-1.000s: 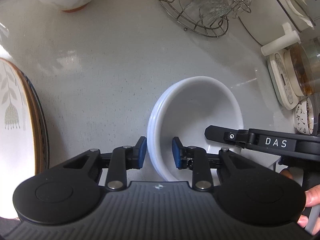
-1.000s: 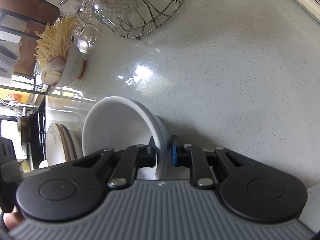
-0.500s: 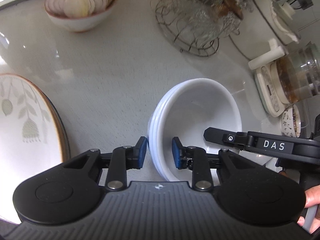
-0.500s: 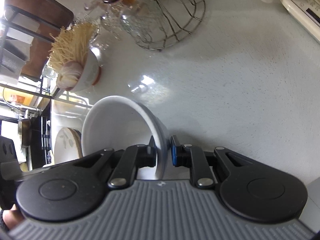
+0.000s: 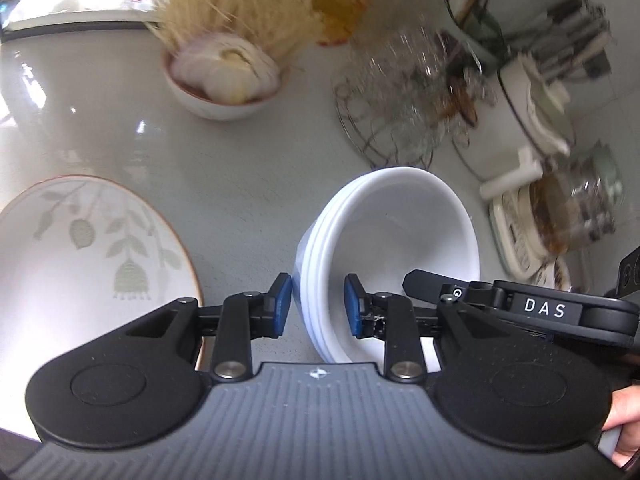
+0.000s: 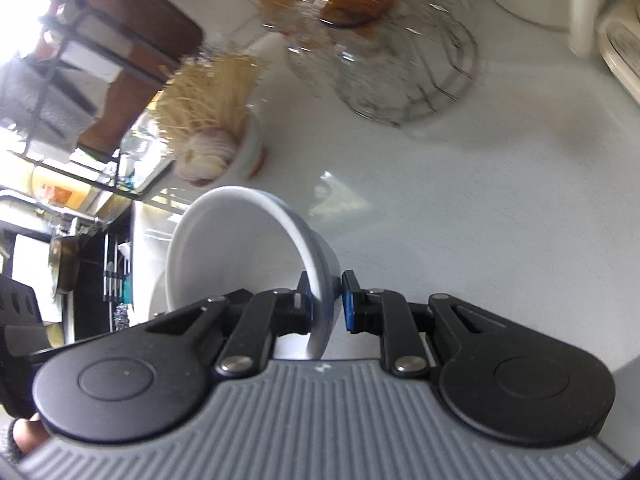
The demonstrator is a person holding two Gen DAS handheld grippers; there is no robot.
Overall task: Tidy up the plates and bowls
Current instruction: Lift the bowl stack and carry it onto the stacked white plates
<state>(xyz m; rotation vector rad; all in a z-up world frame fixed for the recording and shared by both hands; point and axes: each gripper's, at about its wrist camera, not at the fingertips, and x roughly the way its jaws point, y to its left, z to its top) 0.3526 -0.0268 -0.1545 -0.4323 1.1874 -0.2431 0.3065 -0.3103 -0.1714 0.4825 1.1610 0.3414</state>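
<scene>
A stack of nested white bowls (image 5: pixel 392 248) hangs above the counter, held from two sides. My left gripper (image 5: pixel 316 306) is shut on its near rim, one pad outside and one inside. My right gripper (image 6: pixel 324 304) is shut on the opposite rim of the white bowls (image 6: pixel 240 256); it also shows in the left wrist view (image 5: pixel 520 304). A leaf-patterned plate (image 5: pixel 80 256) with a brown edge lies on the counter to the left of the bowls.
A bowl of onions and dry noodles (image 5: pixel 224 76) stands at the back. A wire basket of glassware (image 5: pixel 404 116) is behind the bowls. A white kitchen scale and glass jar (image 5: pixel 560 216) stand at the right. A stove area (image 6: pixel 80 264) lies far left.
Both grippers have lifted the bowl stack and tilted the view up toward the back of the counter. More of the plate and the onion bowl have come into view. The grips are unchanged.
</scene>
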